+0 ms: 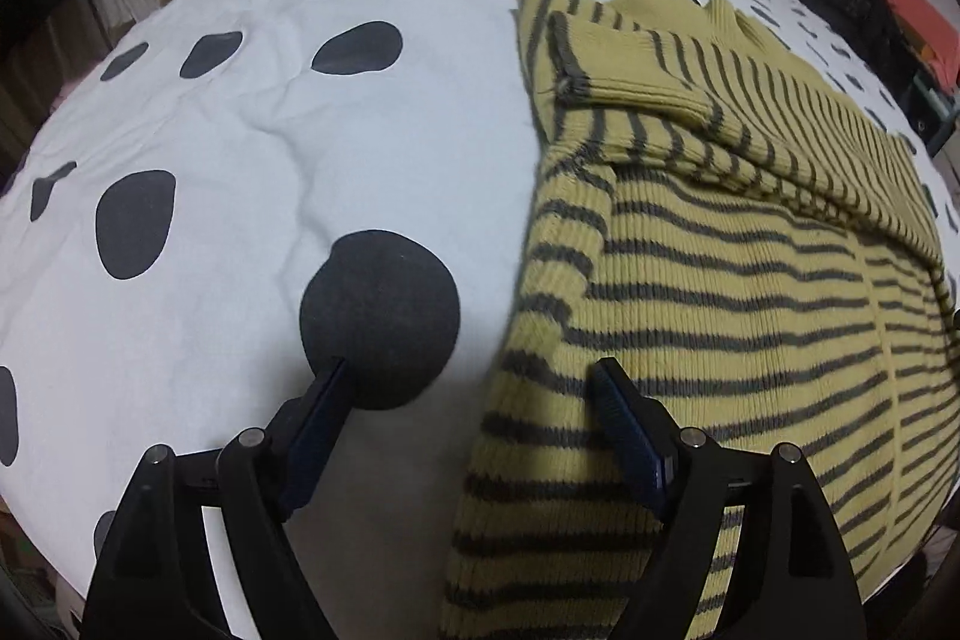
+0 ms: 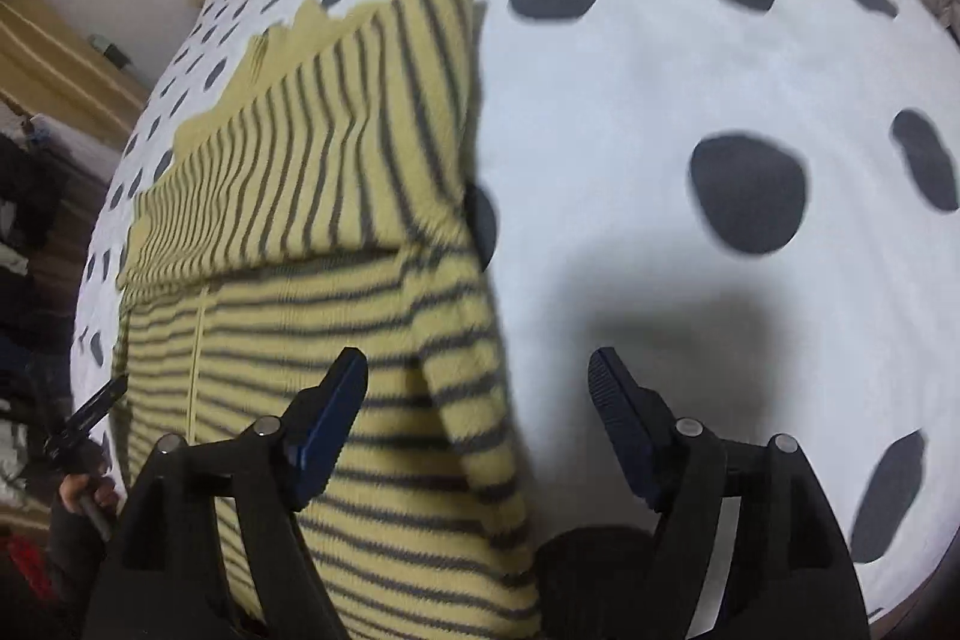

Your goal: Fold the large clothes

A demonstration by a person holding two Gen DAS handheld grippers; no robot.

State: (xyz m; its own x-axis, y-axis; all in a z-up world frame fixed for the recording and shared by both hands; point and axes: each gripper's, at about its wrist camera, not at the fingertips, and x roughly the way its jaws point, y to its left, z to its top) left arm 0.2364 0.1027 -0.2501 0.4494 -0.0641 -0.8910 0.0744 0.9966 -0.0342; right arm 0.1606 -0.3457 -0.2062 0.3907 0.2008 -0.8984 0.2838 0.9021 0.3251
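Left gripper (image 1: 471, 388) and right gripper (image 2: 477, 376) share one build: matte black angular arms, a silver round screw (image 1: 692, 437) at each pivot, and dark blue ribbed pads (image 2: 618, 421) lining the fingers.

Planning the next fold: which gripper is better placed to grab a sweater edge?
Roughly even: left gripper straddles the sweater's left edge, right gripper its right edge, both open.

you get soft, even indoor light; a grey shadow (image 2: 672, 304) falls on the bedcover (image 2: 630, 112). the right view is blurred, both bend at edges.
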